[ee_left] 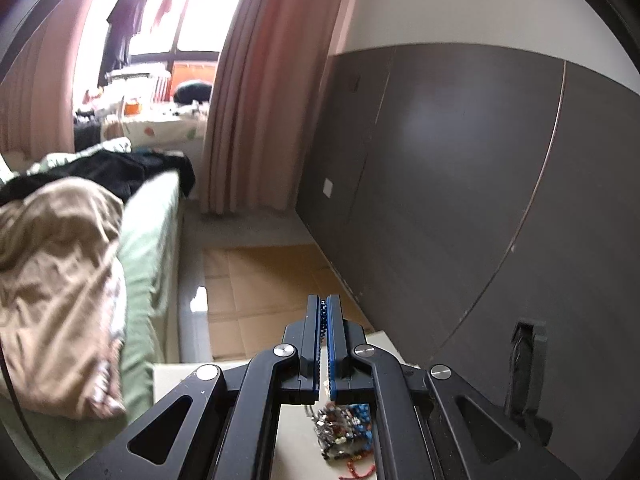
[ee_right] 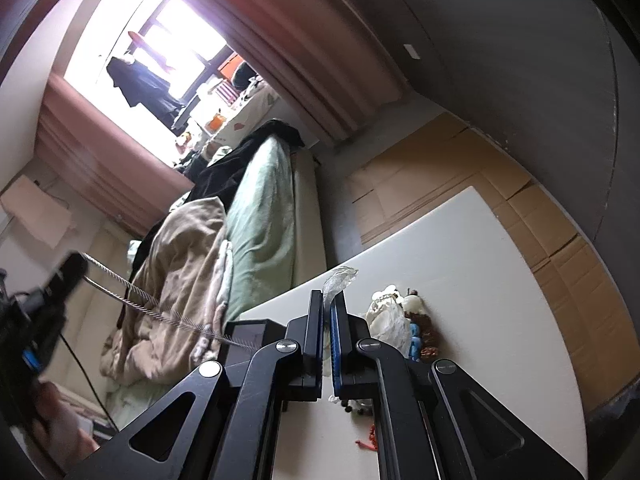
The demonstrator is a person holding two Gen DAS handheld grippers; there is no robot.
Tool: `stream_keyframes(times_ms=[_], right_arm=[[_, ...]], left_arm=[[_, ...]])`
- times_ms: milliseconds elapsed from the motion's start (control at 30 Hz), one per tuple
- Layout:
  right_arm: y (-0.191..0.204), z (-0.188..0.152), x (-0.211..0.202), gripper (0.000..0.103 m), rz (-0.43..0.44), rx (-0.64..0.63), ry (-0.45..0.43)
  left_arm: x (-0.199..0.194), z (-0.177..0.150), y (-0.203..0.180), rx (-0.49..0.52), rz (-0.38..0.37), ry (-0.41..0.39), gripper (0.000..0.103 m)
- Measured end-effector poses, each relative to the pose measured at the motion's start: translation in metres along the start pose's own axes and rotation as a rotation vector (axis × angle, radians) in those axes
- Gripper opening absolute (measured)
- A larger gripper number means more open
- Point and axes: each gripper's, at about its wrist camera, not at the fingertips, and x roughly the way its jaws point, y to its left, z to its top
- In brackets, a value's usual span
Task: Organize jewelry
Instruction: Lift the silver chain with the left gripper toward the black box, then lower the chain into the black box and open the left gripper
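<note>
The left gripper (ee_left: pixel 324 308) is closed on a strand of dark beads (ee_left: pixel 323 312), which shows as a thin line between the blue pads. Below the jaws, a tangled bundle of beaded jewelry (ee_left: pixel 347 426) hangs or lies over the desk (ee_left: pixel 296 440); the frame does not show which. A red bead strand (ee_left: pixel 356 470) lies on the desk at the bottom edge of this view. The right gripper (ee_right: pixel 328 304) is closed on a clear plastic bag (ee_right: pixel 338 280), whose crumpled top protrudes above the fingertips. In the right wrist view, a twisted silver chain (ee_right: pixel 152 308) stretches from the left gripper (ee_right: pixel 60 280), seen blurred at the left edge, across to the right gripper. To the right of the jaws, a pile of jewelry (ee_right: pixel 404 320) with white, brown and blue pieces rests on the desk (ee_right: pixel 480 280) well in from its edges. Loose dark beads (ee_right: pixel 356 406) and a red strand (ee_right: pixel 370 438) lie nearer the camera. A dark box (ee_right: pixel 248 336) sits at the left edge of the desk. Beyond the desk, flattened cardboard (ee_right: pixel 420 184) covers the floor beside a bed (ee_right: pixel 264 220).
</note>
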Motion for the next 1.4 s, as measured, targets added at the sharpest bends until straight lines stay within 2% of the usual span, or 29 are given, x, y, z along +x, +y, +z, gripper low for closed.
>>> stream_keyframes(times_ms=[400, 733, 833, 1100, 1400], right_arm=[[0.004, -0.004, 0.003, 0.005, 0.027, -0.012, 0.008], [0.011, -0.007, 0.005, 0.005, 0.048, -0.030, 0.020], [0.013, -0.008, 0.009, 0.005, 0.051, -0.032, 0.026], [0.023, -0.011, 0.008, 0.005, 0.080, -0.057, 0.031], [0.031, -0.015, 0.014, 0.005, 0.077, -0.079, 0.056]], left_arm=[[-0.046, 0.060, -0.010, 0.094, 0.081, -0.118, 0.002], [-0.070, 0.095, 0.014, 0.119, 0.182, -0.175, 0.002], [-0.074, 0.103, 0.018, 0.117, 0.190, -0.188, 0.002], [-0.058, 0.093, 0.025, 0.117, 0.188, -0.156, 0.002], [-0.030, 0.066, 0.058, 0.053, 0.191, -0.114, 0.002]])
